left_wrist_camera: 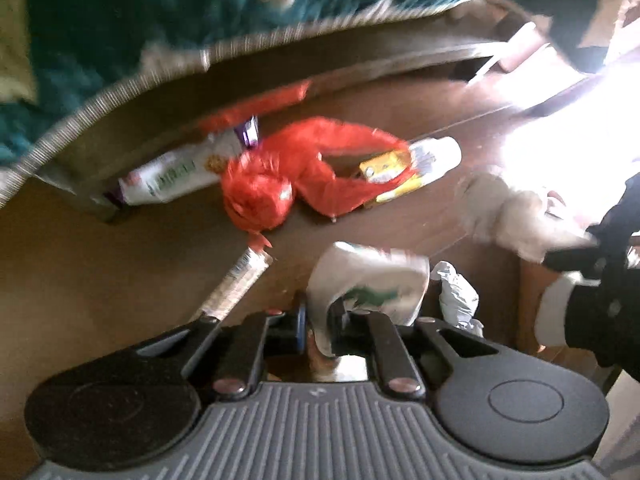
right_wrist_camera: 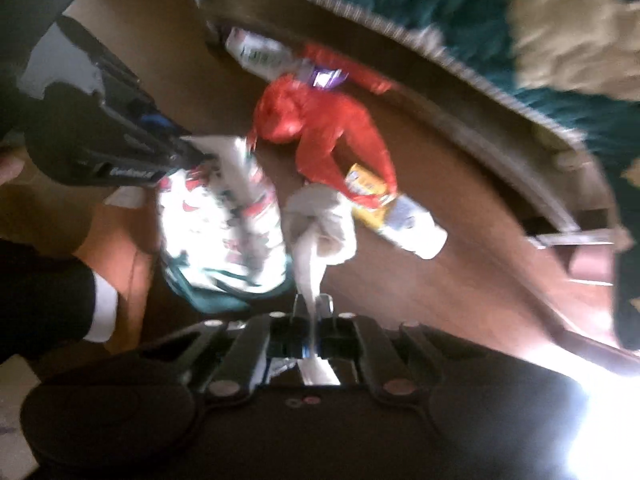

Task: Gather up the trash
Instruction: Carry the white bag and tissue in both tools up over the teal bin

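My left gripper (left_wrist_camera: 320, 316) is shut on a white printed bag (left_wrist_camera: 370, 284) with red and green marks; the bag also shows in the right wrist view (right_wrist_camera: 224, 232), held by the left gripper (right_wrist_camera: 176, 156). My right gripper (right_wrist_camera: 314, 308) is shut on a crumpled white tissue (right_wrist_camera: 320, 216), which also shows in the left wrist view (left_wrist_camera: 504, 212). On the brown table (left_wrist_camera: 120, 248) lie a red plastic bag (left_wrist_camera: 288, 176), a white snack packet (left_wrist_camera: 176, 176), a yellow wrapper (left_wrist_camera: 384, 168) and a white tube (left_wrist_camera: 436, 152).
A silver wrapper (left_wrist_camera: 240, 280) and a crumpled white paper (left_wrist_camera: 458, 296) lie near my left gripper. The round table's ribbed rim (left_wrist_camera: 120, 92) curves across the top. A teal and cream rug (left_wrist_camera: 100, 20) lies beyond it. Bright glare (left_wrist_camera: 560, 128) covers the right side.
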Available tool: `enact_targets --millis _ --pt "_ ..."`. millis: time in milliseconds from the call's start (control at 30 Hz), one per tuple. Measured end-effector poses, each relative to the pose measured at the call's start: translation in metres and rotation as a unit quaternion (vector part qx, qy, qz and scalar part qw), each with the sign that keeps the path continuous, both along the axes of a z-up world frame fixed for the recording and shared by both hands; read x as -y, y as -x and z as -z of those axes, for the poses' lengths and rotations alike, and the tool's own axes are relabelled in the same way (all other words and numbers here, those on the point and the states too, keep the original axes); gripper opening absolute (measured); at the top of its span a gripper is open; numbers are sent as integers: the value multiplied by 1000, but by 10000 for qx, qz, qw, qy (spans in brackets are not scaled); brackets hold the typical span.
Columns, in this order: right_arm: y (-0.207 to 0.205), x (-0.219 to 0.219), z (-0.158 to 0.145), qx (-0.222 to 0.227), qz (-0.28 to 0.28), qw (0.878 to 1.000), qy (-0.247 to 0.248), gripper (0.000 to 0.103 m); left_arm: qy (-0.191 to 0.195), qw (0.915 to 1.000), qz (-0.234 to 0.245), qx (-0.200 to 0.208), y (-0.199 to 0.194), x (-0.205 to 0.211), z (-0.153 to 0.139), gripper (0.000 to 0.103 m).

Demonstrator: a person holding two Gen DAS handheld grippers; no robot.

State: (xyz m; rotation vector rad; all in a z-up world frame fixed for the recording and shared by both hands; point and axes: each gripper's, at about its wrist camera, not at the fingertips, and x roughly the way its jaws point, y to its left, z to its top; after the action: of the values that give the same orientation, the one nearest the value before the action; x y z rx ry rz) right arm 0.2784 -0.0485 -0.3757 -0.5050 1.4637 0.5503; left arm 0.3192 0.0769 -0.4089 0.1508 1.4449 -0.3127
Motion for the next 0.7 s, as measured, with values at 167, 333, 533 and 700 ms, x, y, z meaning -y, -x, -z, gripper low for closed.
enact_targets --millis 167,333,533,700 --pt "10 20 -70 497 410 9976 -237 2 -386 9983 135 418 20 10 -56 10" --pt "21 48 -136 1059 766 9900 -528 2 -509 9944 -24 926 32 15 -122 9" --pt "41 89 -234 1961 979 9724 -803 2 -439 9820 -184 1827 41 45 -219 9" --pt "55 130 -314 2579 1109 9552 -933 2 -335 9638 -18 2645 45 93 -314 9"
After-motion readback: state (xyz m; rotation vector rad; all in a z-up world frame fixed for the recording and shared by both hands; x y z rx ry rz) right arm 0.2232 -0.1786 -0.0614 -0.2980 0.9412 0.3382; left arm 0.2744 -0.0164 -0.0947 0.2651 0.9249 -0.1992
